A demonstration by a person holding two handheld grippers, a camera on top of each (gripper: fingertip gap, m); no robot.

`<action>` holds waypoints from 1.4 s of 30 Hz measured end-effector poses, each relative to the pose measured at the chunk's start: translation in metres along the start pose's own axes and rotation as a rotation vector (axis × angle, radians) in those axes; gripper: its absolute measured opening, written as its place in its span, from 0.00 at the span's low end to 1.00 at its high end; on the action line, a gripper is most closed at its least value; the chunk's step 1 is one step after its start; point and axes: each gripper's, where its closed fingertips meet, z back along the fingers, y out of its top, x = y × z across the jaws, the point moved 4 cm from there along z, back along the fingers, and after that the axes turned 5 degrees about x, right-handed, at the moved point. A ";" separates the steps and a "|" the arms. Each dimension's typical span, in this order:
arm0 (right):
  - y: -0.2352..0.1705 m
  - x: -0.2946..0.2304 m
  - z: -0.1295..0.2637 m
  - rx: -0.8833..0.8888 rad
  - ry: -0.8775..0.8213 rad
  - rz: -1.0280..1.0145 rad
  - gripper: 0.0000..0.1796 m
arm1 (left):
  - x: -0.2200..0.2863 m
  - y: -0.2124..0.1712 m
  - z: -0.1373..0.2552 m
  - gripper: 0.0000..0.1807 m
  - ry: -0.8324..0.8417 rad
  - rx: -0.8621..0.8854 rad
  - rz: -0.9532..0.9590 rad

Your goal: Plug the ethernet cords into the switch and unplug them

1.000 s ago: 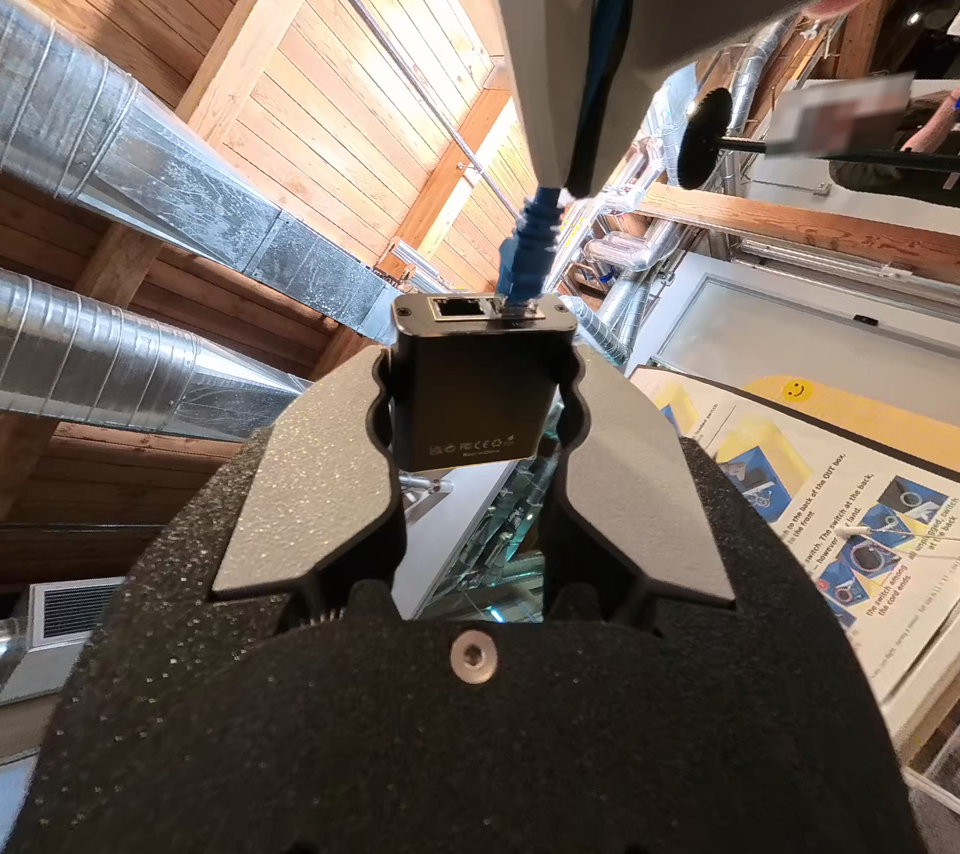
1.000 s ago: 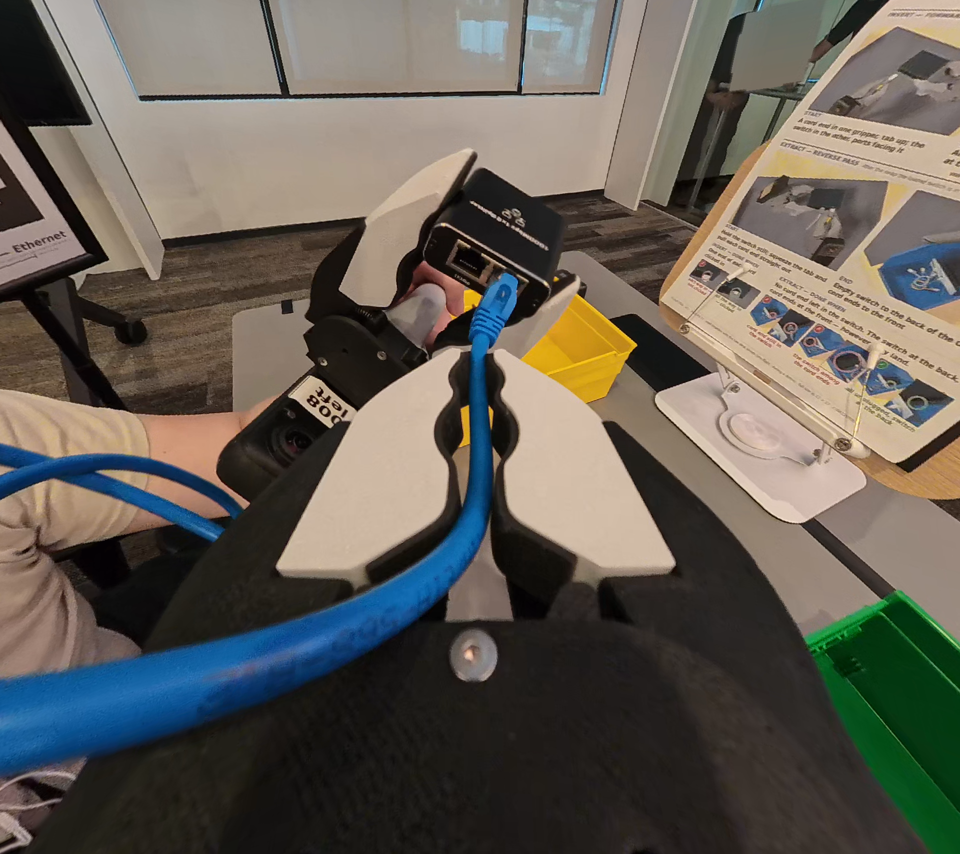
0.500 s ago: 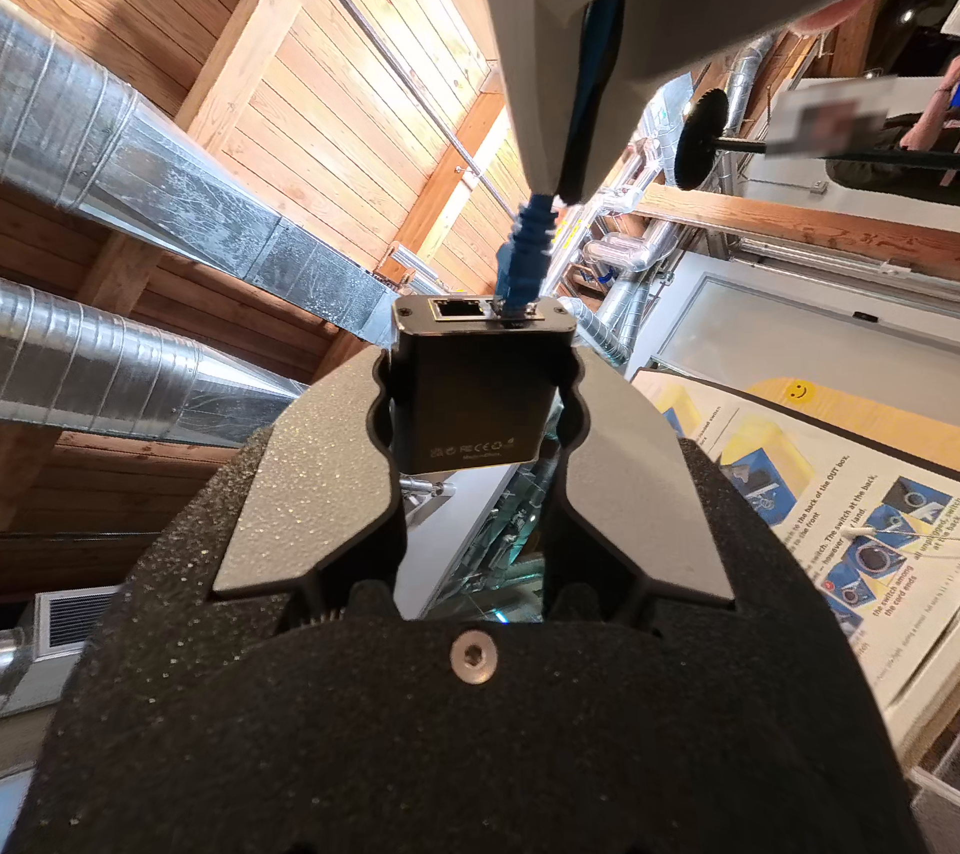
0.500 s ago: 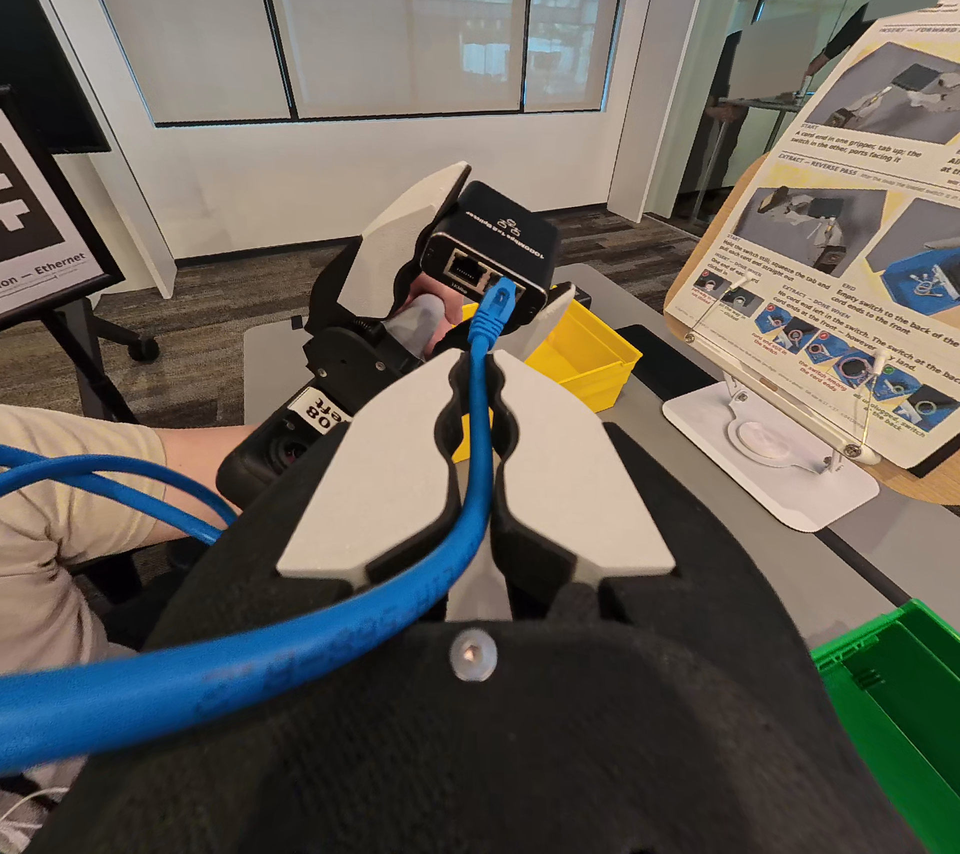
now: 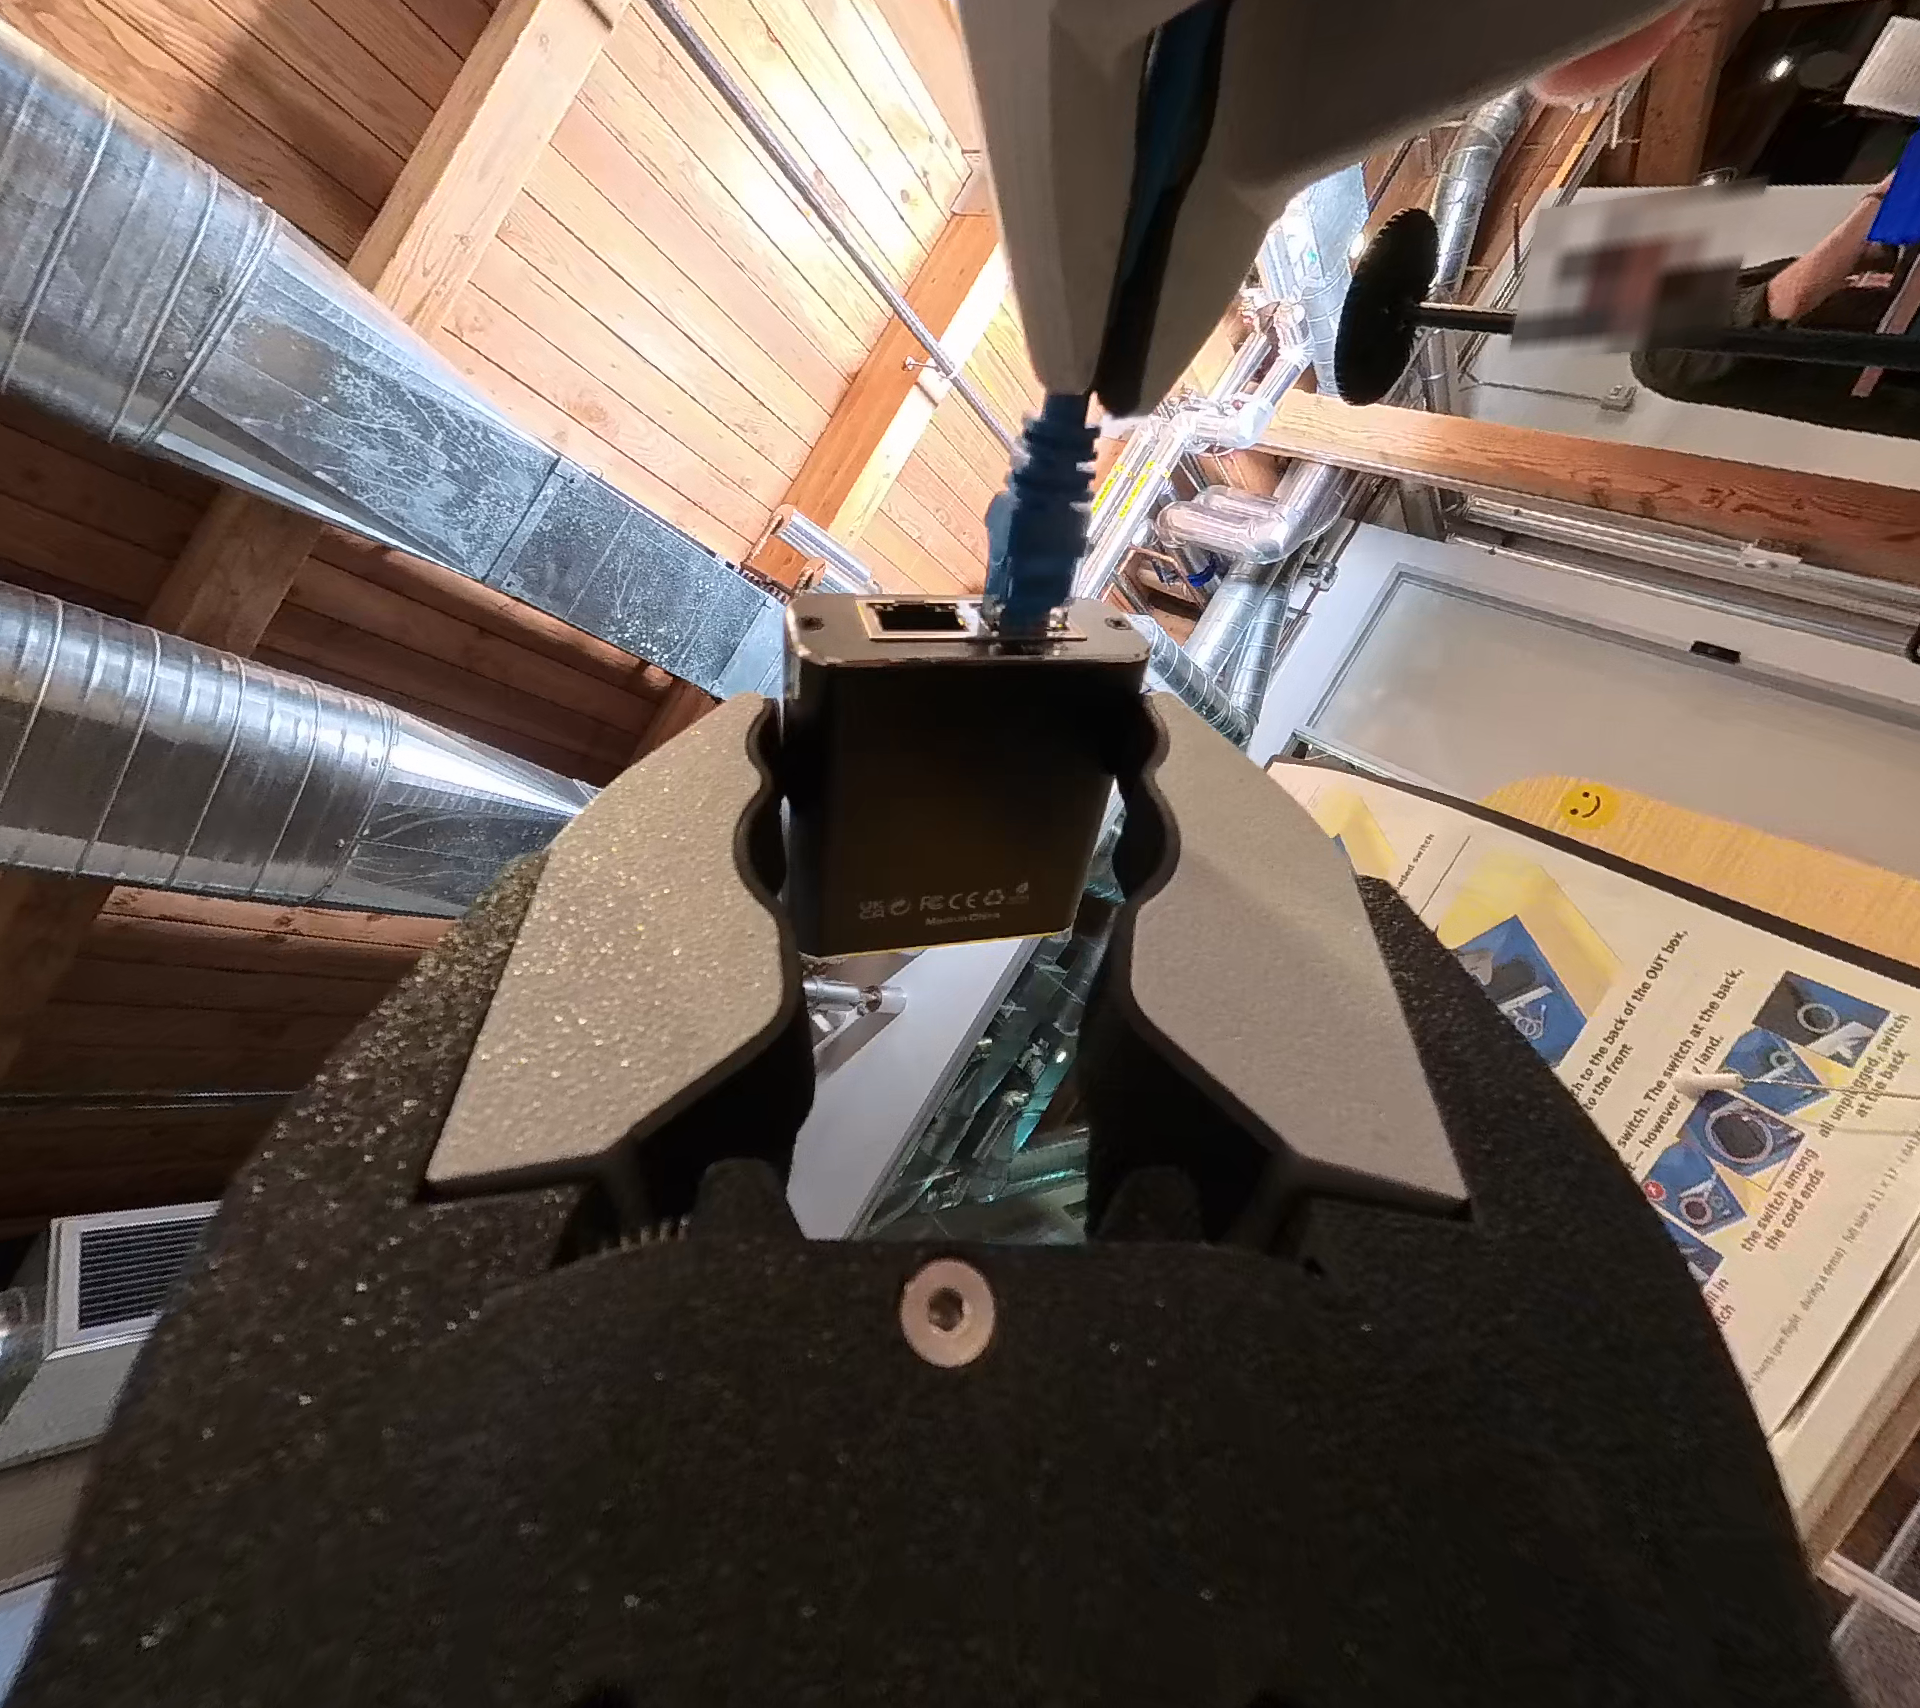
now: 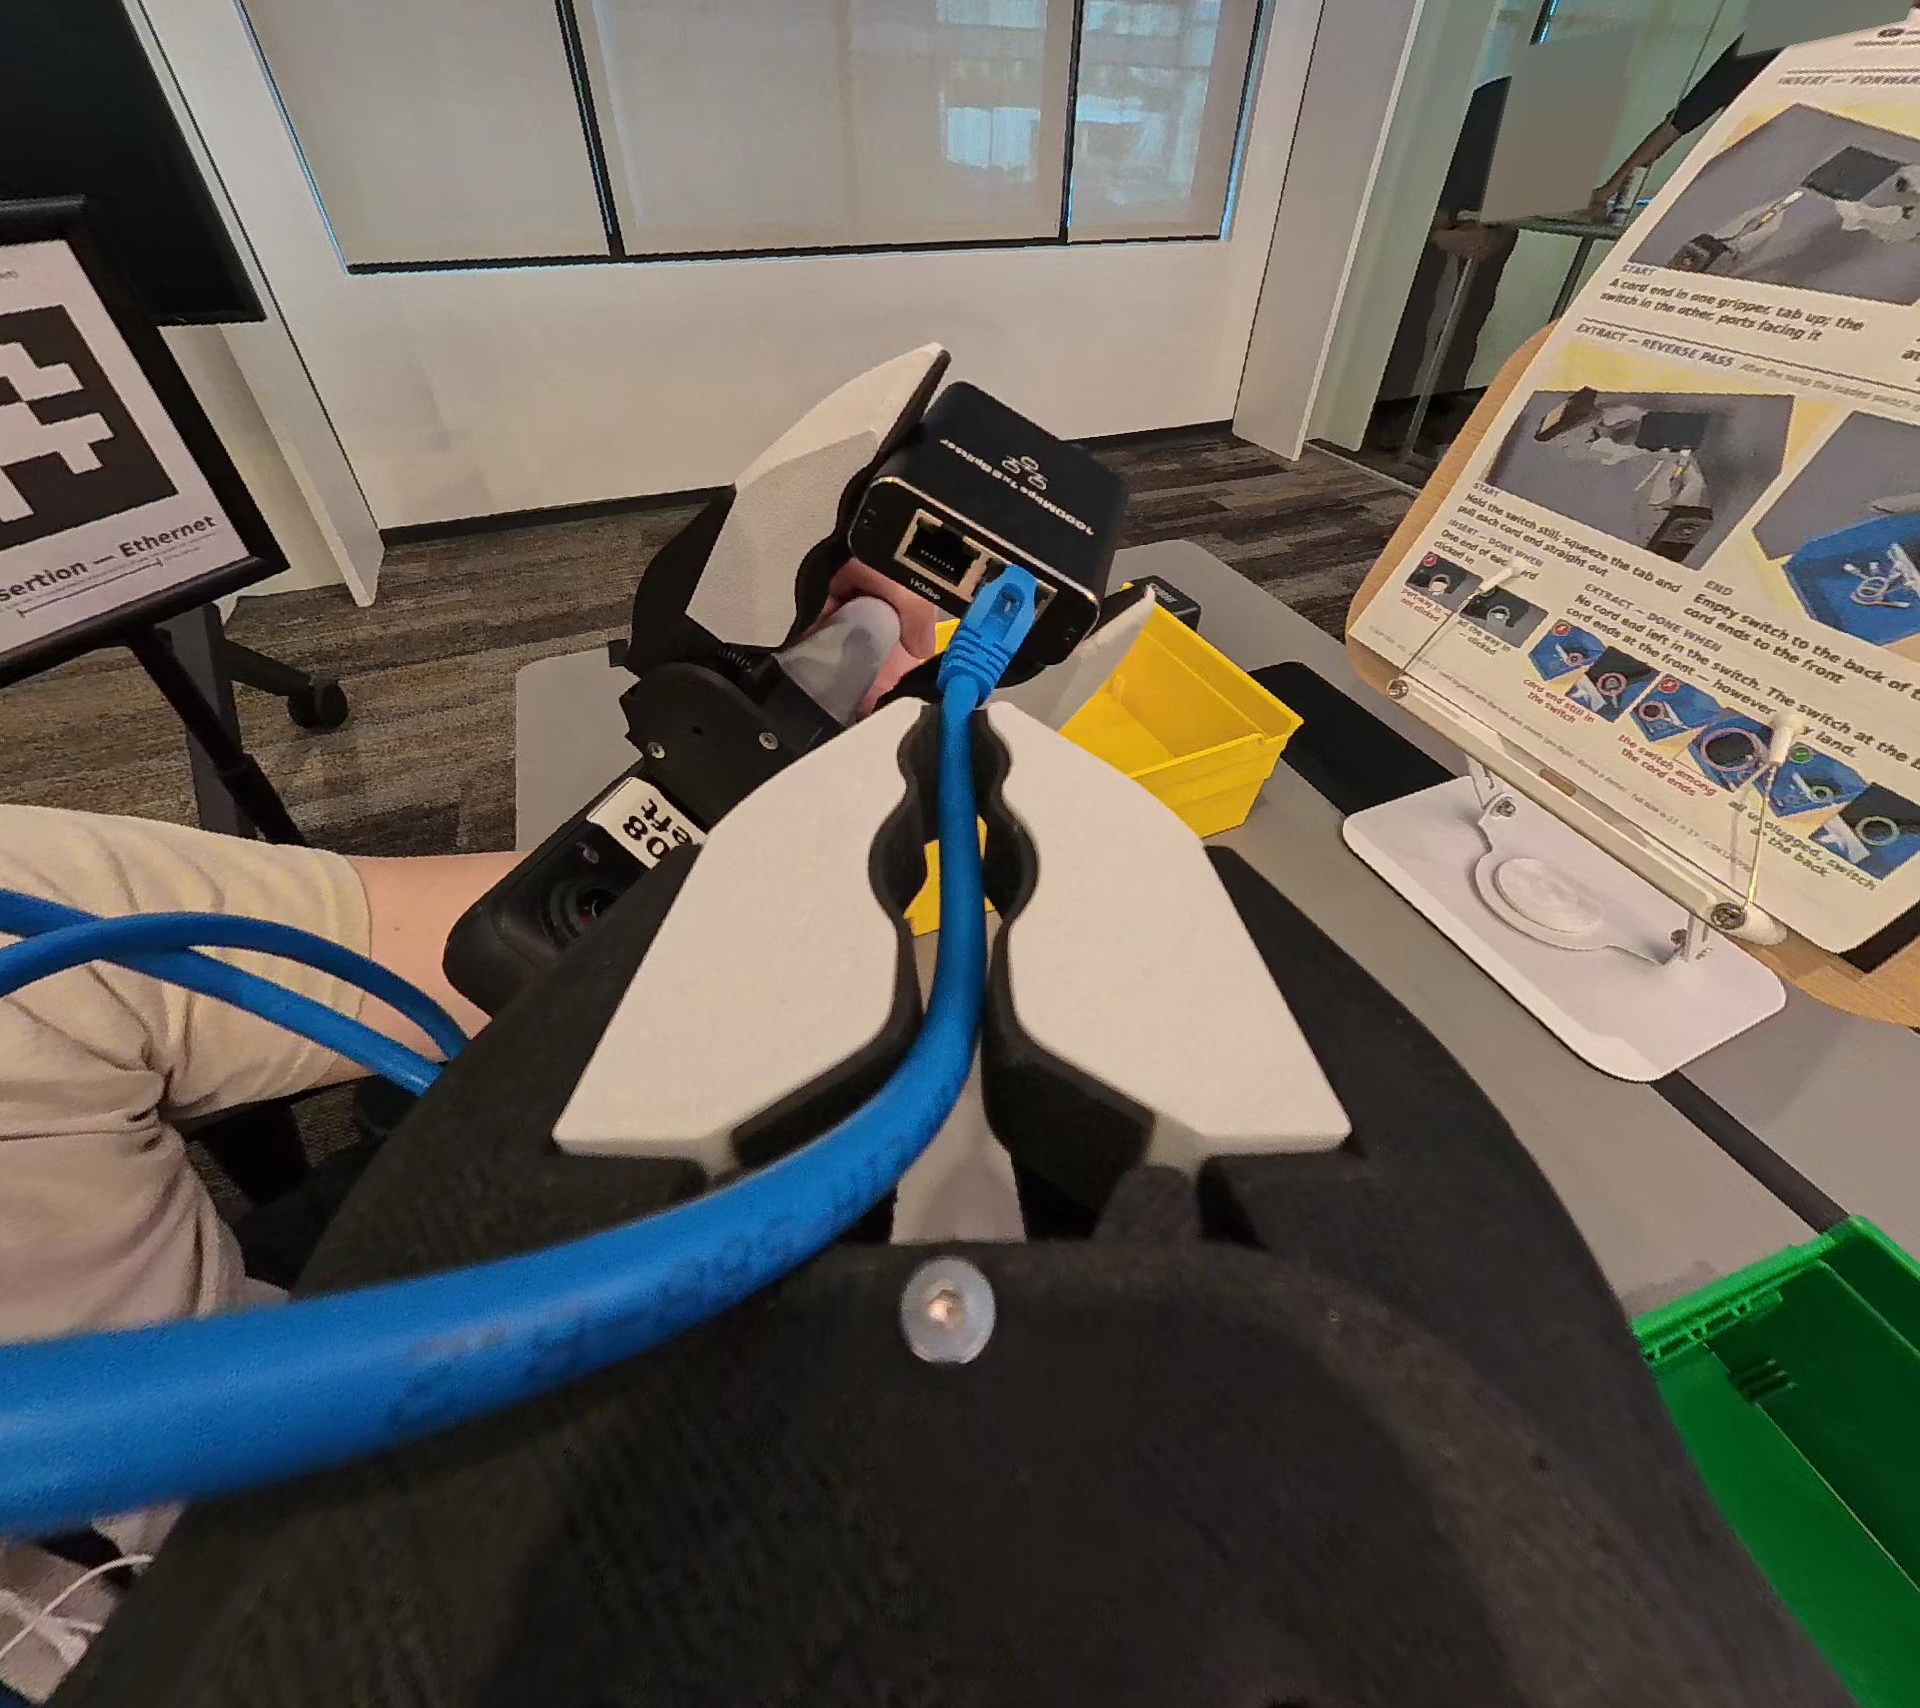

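Observation:
My left gripper (image 5: 961, 723) is shut on a small black switch (image 5: 951, 806), held up with its ports facing the right gripper. The switch (image 6: 997, 505) also shows in the right wrist view, held above the table. My right gripper (image 6: 954, 723) is shut on a blue ethernet cord (image 6: 961, 827) just behind its plug. The blue plug (image 6: 992, 630) sits in the switch's right port, and it shows in the left wrist view (image 5: 1039, 536) entering that port. The left port (image 5: 920, 616) is empty. The cord trails back to the left over my gripper body.
A yellow bin (image 6: 1184, 723) stands on the grey table (image 6: 1507, 1128) behind the grippers. A green bin (image 6: 1808, 1409) is at the front right. An instruction board on a white stand (image 6: 1558, 931) stands at the right. A person's arm (image 6: 416, 910) holds the left gripper. One gripper's finger ends stand about 6 cm off the other's.
The right gripper has pushed the blue plug from just in front of the switch into its right port. The switch has tilted slightly in view.

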 end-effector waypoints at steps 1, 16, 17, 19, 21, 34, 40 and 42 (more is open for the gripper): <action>0.000 0.000 0.000 0.001 0.001 0.001 0.03 | 0.000 0.000 0.000 0.33 -0.002 0.000 0.001; 0.002 -0.003 0.004 0.010 -0.001 0.016 0.03 | -0.001 0.005 0.000 0.33 -0.010 0.002 0.007; 0.002 -0.003 0.004 0.011 0.004 0.014 0.03 | -0.002 0.006 0.000 0.33 -0.006 0.006 0.006; 0.002 -0.004 0.004 0.003 0.009 0.017 0.03 | -0.001 0.007 0.000 0.33 -0.008 0.009 0.005; 0.001 -0.003 0.004 -0.001 -0.004 0.022 0.03 | 0.000 0.006 -0.001 0.33 -0.021 0.001 0.013; -0.001 0.002 -0.006 0.008 -0.029 0.073 0.03 | 0.002 -0.005 -0.003 0.34 -0.037 -0.012 -0.030; -0.005 0.013 -0.013 0.011 -0.040 0.143 0.09 | 0.010 -0.018 -0.002 0.34 -0.162 -0.024 -0.019; -0.009 0.021 -0.014 -0.022 -0.100 0.190 0.04 | 0.016 -0.020 -0.002 0.34 -0.233 -0.030 0.002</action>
